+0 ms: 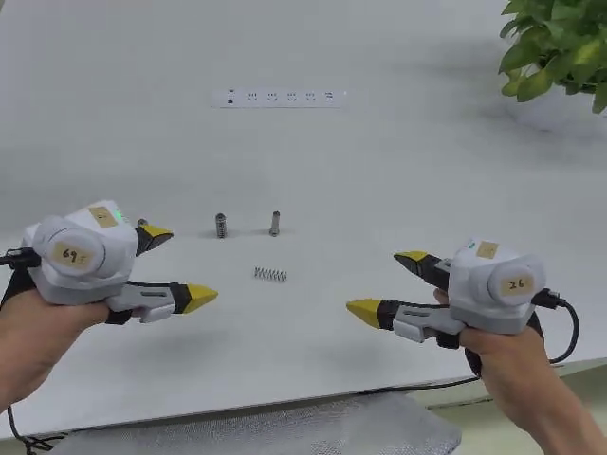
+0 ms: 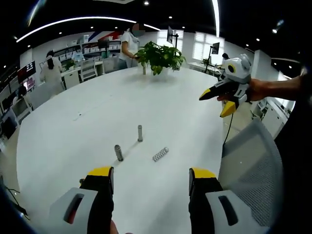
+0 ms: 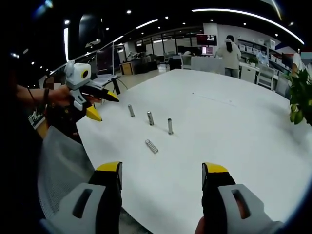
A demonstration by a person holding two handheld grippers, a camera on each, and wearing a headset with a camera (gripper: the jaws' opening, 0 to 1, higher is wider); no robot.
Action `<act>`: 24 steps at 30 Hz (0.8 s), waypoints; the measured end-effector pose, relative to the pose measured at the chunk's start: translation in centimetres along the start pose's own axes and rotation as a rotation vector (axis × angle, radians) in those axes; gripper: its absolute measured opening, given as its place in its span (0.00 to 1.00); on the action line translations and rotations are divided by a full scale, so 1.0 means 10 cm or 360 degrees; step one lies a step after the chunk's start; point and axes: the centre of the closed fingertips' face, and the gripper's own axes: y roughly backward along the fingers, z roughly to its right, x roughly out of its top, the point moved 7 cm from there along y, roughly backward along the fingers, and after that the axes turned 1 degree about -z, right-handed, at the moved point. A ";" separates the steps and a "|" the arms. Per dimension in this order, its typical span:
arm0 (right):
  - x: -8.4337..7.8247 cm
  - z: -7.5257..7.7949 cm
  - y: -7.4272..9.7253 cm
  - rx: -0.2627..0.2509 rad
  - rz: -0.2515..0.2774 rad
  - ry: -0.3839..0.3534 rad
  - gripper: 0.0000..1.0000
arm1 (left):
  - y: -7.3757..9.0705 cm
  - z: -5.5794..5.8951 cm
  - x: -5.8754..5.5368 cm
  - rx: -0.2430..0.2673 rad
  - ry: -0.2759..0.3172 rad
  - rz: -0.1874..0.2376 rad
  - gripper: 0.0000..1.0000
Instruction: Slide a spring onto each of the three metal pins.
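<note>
Both tongs are spread wide with nothing in them, left tongs point(image 1: 180, 263) and right tongs point(image 1: 385, 282) hovering over the white surface point(image 1: 379, 171). The loose spring point(image 1: 270, 275) lies flat between them. Just behind it stands a pin wearing a spring point(image 1: 220, 226), with a bare pin point(image 1: 275, 223) beside it. The third pin point(image 3: 130, 110) is by the left tongs, and I can't tell if it's sprung.

My right gripper point(image 3: 162, 170) rises from the bottom edge, jaws wide apart. Mid-frame a spring point(image 3: 151, 146) lies flat on the table point(image 3: 234, 126) — three pins point(image 3: 150, 118) stand in a row just above it. My left gripper point(image 3: 103, 106) hangs upper left.
</note>
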 end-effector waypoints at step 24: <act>-0.01 0.03 0.05 0.0001 -0.0003 -0.0025 0.66 | -0.65 0.08 0.06 -0.0208 -0.0097 -0.0079 0.53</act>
